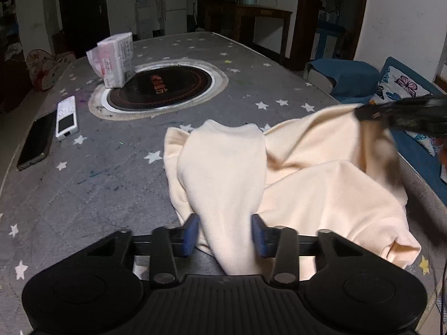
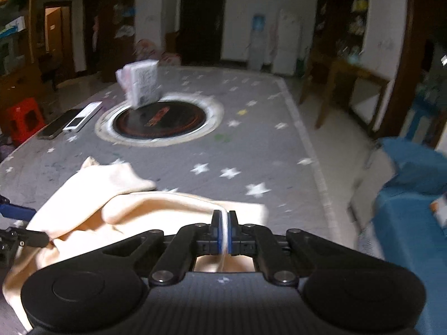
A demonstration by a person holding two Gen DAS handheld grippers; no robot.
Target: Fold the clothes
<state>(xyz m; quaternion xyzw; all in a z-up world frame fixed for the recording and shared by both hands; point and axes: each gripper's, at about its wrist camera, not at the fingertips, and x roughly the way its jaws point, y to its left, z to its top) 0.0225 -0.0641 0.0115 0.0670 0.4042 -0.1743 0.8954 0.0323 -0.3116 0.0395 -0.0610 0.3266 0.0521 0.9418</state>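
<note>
A cream garment (image 1: pixel 307 167) lies crumpled on the grey star-patterned table (image 1: pixel 111 181), near its front right edge. One fold of it runs up between the blue pads (image 1: pixel 191 231) of my left gripper (image 1: pixel 225 233), whose jaws stand wide apart around the cloth. My right gripper (image 2: pixel 224 223) is shut on a thin edge of the garment (image 2: pixel 139 212) and lifts it. In the left wrist view that right gripper (image 1: pixel 363 114) shows blurred at the upper right, pulling a corner of the cloth up.
A round black hotplate (image 1: pixel 160 89) is set into the table's middle. A pack of tissues (image 1: pixel 116 60) stands beside it, and a white remote (image 1: pixel 66 118) and dark phone (image 1: pixel 36 141) lie at the left. Blue cushioned seating (image 2: pixel 410 209) lines the table's right edge.
</note>
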